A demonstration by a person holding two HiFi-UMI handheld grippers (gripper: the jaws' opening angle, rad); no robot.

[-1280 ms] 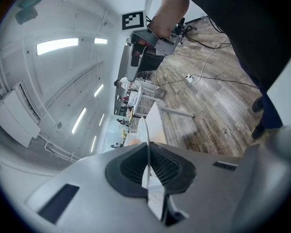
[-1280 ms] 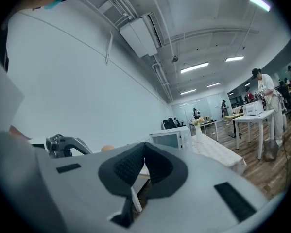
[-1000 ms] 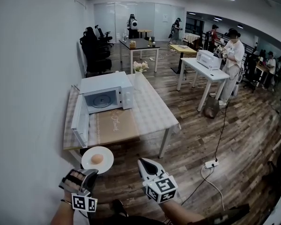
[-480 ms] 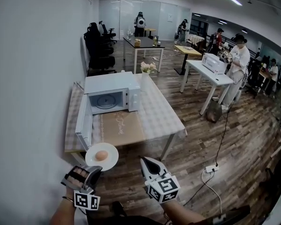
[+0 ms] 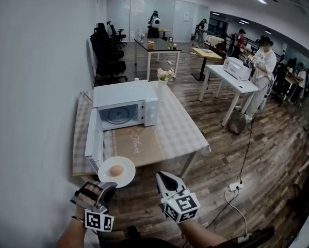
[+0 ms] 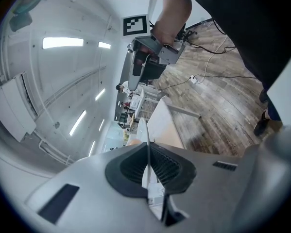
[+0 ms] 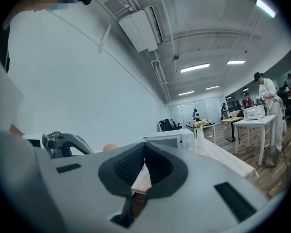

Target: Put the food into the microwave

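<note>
A white microwave [image 5: 124, 107] stands on the checked table [image 5: 180, 128] with its door [image 5: 94, 138] swung open to the left. My left gripper [image 5: 108, 186] is shut on the rim of a white plate [image 5: 109, 175] that carries a round tan piece of food [image 5: 116, 170], held level at the table's near edge. In the left gripper view the plate [image 6: 146, 140] shows edge-on between the shut jaws. My right gripper [image 5: 163, 176] is shut with nothing in it, to the right of the plate. In the right gripper view the microwave [image 7: 172, 140] lies ahead.
A vase of flowers [image 5: 163, 76] stands right of the microwave. The white wall runs close along the left. A power strip and cable [image 5: 236, 186] lie on the wood floor at right. Other tables, office chairs and several people are farther back.
The table and microwave have come nearer in the head view. The plate with the food has moved forward and right with my left gripper. Both grippers stay shut.
</note>
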